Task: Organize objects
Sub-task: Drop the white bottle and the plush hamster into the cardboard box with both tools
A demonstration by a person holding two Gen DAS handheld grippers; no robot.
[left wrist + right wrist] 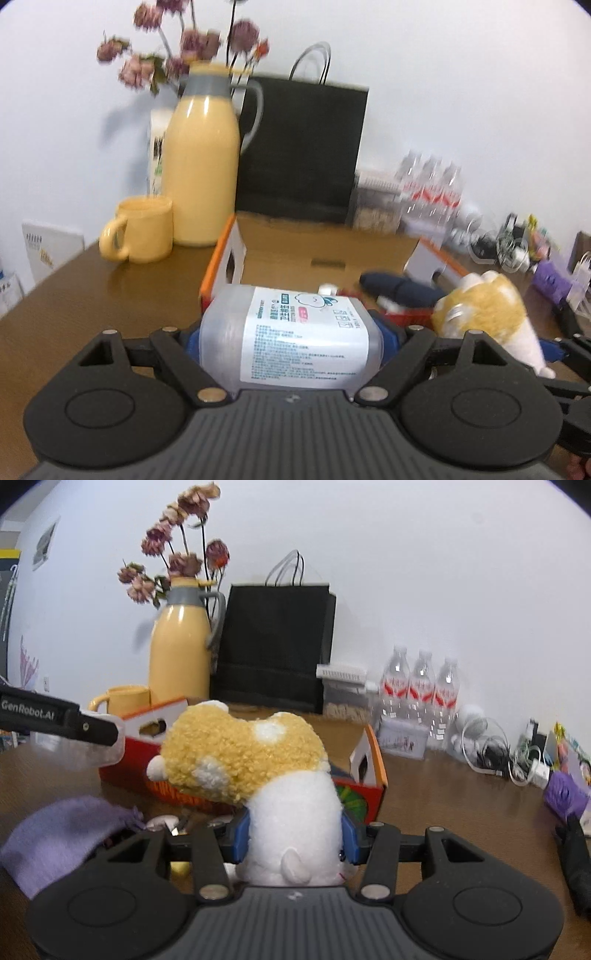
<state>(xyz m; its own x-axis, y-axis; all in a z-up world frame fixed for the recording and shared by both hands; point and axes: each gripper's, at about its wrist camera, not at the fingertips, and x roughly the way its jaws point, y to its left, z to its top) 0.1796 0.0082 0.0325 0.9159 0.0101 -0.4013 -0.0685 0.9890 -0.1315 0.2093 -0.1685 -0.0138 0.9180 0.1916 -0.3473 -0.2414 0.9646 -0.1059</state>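
My left gripper [291, 336] is shut on a translucent plastic canister with a white printed label [295, 332], held sideways just in front of an open cardboard box with orange edges [325, 254]. A dark blue object [402, 290] lies in the box. My right gripper [293, 834] is shut on a yellow and white plush toy [258, 775], held upright near the box's front [373, 794]. The plush also shows at the right of the left wrist view [487, 310]. The left gripper [92, 731] with the canister's end shows at the left of the right wrist view.
A yellow thermos jug [201, 166], yellow mug [140, 232] and black paper bag [299, 147] stand behind the box. Water bottles [421, 690] and tangled cables [495, 753] line the wall at right. A purple cloth pouch [59, 834] lies front left on the brown table [92, 295].
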